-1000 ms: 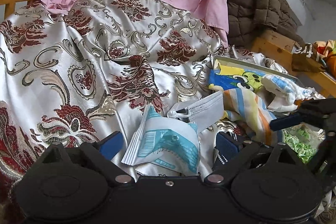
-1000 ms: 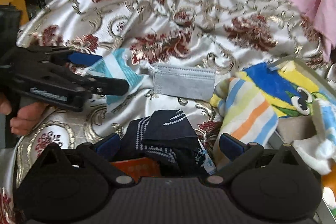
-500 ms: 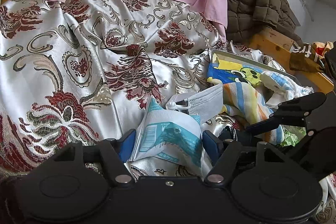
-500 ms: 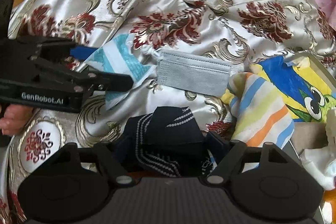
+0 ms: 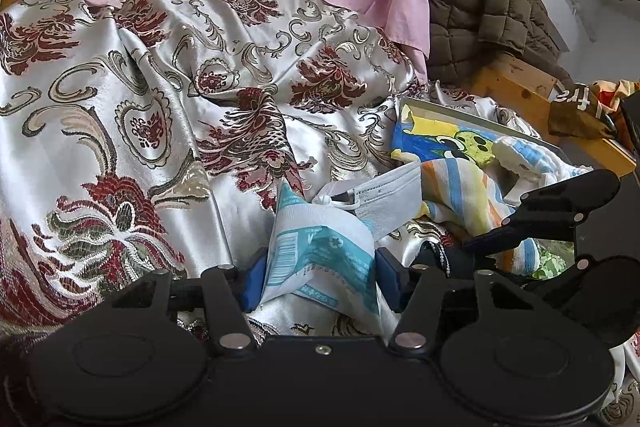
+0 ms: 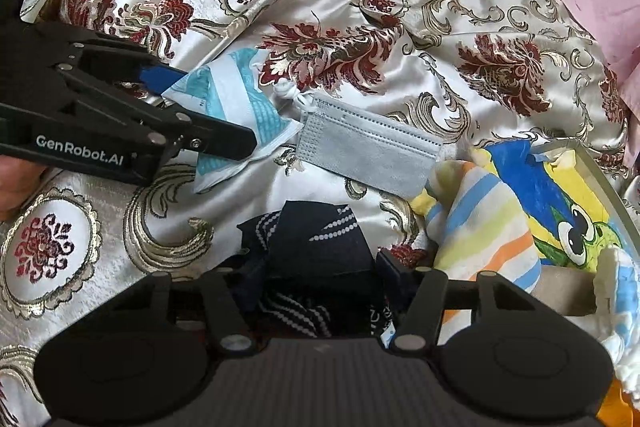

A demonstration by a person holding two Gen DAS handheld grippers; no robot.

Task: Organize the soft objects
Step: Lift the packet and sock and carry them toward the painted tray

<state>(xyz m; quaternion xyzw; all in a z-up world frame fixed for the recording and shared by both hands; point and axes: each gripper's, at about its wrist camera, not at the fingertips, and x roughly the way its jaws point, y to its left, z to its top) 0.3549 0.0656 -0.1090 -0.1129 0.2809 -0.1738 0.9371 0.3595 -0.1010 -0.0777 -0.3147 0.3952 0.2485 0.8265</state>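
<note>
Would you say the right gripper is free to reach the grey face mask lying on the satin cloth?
Probably not yet: the right gripper looks shut on the navy cloth, though nothing lies over the grey face mask just ahead.

free: open brocade cloth beyond items; blocked: grey mask, striped towel crowd right

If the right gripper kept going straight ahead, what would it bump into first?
The right gripper is already closed around the navy patterned cloth. Straight beyond that, it would probably meet the grey face mask lying on the floral satin cover, though depth is unclear.
</note>
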